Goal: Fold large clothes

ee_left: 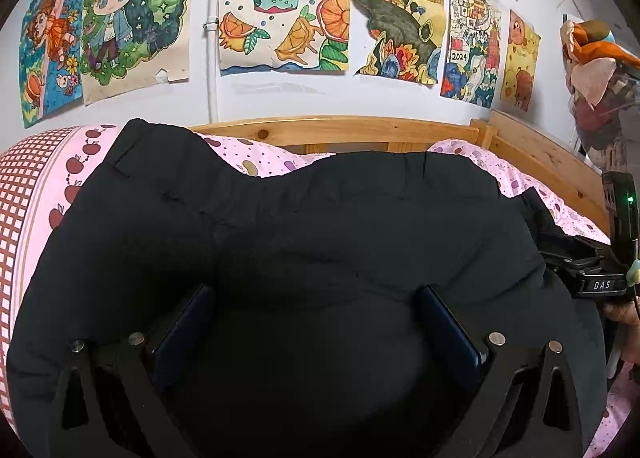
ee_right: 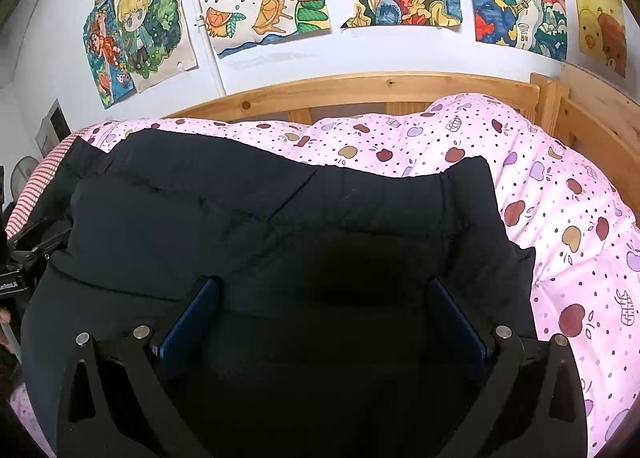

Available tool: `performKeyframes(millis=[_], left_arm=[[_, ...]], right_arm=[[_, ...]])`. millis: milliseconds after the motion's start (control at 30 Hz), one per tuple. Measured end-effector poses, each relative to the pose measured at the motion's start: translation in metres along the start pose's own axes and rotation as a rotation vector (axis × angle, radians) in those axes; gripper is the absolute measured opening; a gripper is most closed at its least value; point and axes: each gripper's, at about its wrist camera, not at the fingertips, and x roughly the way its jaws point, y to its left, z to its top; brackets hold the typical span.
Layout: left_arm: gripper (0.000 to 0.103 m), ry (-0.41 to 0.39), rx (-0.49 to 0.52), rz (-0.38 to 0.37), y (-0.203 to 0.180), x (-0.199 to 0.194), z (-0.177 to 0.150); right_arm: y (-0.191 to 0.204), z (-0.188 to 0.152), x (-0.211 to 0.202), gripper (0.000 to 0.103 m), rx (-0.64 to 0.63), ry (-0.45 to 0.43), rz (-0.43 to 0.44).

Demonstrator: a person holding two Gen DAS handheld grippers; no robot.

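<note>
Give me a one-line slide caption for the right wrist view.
Right gripper, jaws open, over black trousers spread on a pink apple-print quilt.

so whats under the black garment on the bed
The black garment lies on a pink apple-print quilt, which shows around its far and right edges. On the left a red checked cover shows. Whatever lies directly beneath the garment's middle is covered.

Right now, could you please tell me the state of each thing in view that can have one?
Black garment: spread on the bed, wrinkled, not yet a compact fold.
Left gripper: open, over the garment.
Right gripper: open, over the garment.
Pink quilt: rumpled under the garment.
</note>
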Motion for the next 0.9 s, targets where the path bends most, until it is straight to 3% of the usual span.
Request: performKeyframes(millis=[233,467,700,900], left_arm=[[0.103,-0.009,0.008,0.014,-0.002,0.001,-0.005],[0.103,-0.026,-0.050,0.002,0.013,-0.022,0.003],[0.103,-0.113,-0.145,0.088,0.057,-0.070,0.010],[0.103,-0.060,-0.241,0.151,0.112,-0.078,-0.001]], right_arm=[[-0.002,0.000,0.005,0.102,0.011,0.031,0.012],[-0.016,-0.007,-0.025,0.101,0.085,-0.084,0.107],[-0.034,-0.015,-0.065,0.101,0.114,-0.172,0.021],[-0.069,-0.024,-0.071,0.101,0.181,-0.144,0.006]])
